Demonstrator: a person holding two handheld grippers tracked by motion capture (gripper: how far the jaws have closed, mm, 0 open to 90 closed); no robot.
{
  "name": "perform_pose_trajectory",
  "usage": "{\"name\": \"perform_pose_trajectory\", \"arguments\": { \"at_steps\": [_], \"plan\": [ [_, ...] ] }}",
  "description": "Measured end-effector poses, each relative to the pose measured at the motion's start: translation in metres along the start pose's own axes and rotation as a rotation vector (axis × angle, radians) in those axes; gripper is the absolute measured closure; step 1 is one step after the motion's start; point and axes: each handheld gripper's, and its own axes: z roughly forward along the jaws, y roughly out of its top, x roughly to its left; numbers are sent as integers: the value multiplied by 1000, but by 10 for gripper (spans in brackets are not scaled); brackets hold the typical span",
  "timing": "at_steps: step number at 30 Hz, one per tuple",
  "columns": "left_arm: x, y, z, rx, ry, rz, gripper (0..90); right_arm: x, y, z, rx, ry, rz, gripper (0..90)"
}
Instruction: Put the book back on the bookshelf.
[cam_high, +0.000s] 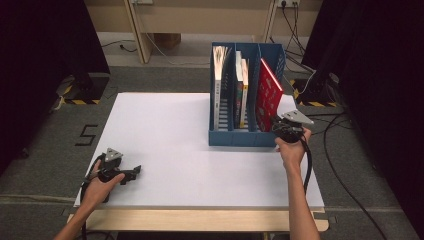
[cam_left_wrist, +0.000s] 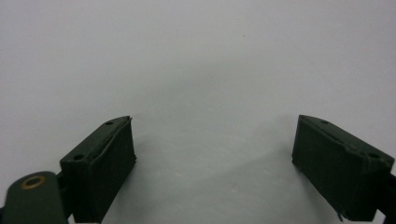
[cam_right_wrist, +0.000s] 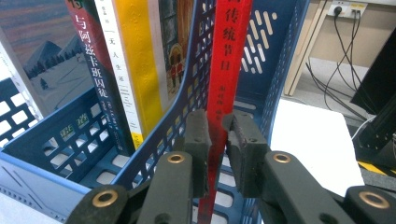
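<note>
Red book (cam_right_wrist: 225, 79) clamped between right tool (cam_right_wrist: 218, 140) pads

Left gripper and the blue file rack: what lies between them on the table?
Bare white table, per the high view, between the left gripper and the blue file rack.

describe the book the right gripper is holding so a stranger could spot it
On the white table stands a blue file rack with three slots. The red book leans alone in the rightmost slot, its spine pinched by the right gripper; no other book is red-covered.
</note>
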Motion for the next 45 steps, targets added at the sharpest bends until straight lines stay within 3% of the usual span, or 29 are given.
{"name": "perform_pose_trajectory", "arguments": {
  "at_steps": [18, 29, 34, 45],
  "plan": [
    [0, 0, 0, 1, 0, 1, 118, 7, 19, 44, 10, -31, 49, 788],
    [0, 0, 0, 1, 0, 1, 118, 8, 19, 49, 5, -11, 76, 773],
    [0, 0, 0, 0, 0, 1, 118, 12, 20, 51, 8, -8, 63, 764],
    [0, 0, 0, 0, 0, 0, 119, 13, 20, 49, 9, -3, 66, 639]
  ]
}}
